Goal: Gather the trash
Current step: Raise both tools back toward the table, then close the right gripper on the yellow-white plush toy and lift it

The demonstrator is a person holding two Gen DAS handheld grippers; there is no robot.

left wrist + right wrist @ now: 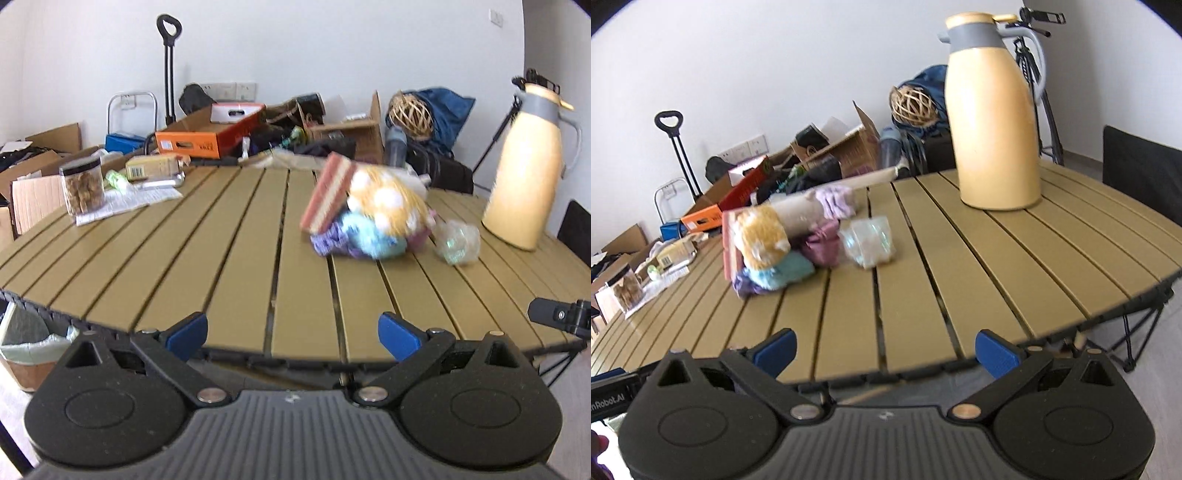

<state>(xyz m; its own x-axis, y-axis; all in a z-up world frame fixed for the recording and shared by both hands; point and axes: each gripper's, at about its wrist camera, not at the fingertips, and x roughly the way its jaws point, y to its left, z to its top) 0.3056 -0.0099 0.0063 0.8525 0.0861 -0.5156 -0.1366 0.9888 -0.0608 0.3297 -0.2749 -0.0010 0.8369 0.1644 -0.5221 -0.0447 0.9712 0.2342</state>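
both claws gaping and empty, left claw (291, 338), right claw (884, 352), crumpled plastic wrapper (868, 242) blurred, long axis unclear

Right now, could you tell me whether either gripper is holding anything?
No: the left gripper and right gripper are both open and empty, short of the table's items.

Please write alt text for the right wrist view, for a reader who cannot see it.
An open right gripper hovers at the near edge of a slatted table. On it lie crumpled clear plastic, a pile of colourful soft items and an upright yellow jug.
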